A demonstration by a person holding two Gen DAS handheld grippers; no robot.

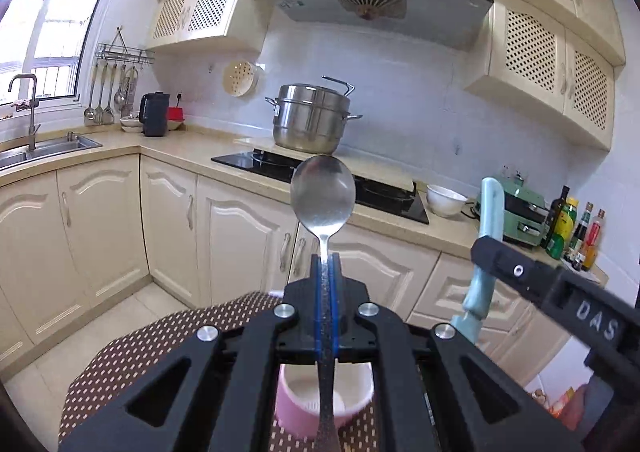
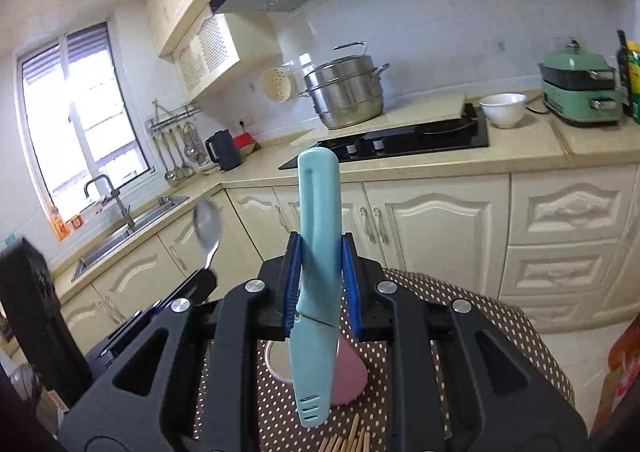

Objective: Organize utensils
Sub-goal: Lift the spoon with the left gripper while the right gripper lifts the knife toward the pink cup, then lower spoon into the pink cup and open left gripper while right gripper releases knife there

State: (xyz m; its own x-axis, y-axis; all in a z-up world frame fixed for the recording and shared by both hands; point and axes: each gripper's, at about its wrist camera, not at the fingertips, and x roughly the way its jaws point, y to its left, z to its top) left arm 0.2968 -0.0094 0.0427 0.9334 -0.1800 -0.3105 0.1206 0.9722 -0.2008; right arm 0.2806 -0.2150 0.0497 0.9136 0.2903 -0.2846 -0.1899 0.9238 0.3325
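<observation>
Kitchen with cream cabinets wraps around a small table (image 1: pixel 132 356) covered in a brown dotted cloth. At far left a sink (image 1: pixel 60 146) sits under a window; further right a steel pot (image 1: pixel 310 118) stands by a black hob (image 1: pixel 384 196), then a white bowl (image 1: pixel 445 199).

Left gripper (image 1: pixel 327 264) is clamped tight on the handle of a spoon (image 1: pixel 323 194), whose bowl points up and away, its long axis running along the fingers. Just right of it, the right gripper (image 2: pixel 319 260) is closed on a pale blue sheathed knife (image 2: pixel 318 236), also held lengthwise, its ridged grip end hanging down toward the camera.

Below both tools, on the cloth, lies a pink cup (image 1: pixel 298 412) with a white inside. It appears directly under the spoon handle and partly behind the knife's lower end. Wooden sticks (image 2: pixel 352 440), perhaps chopsticks, lie at the near edge.

Judging by this, both utensils would have to tip down to reach the cup; the spoon seems better lined up with it.
</observation>
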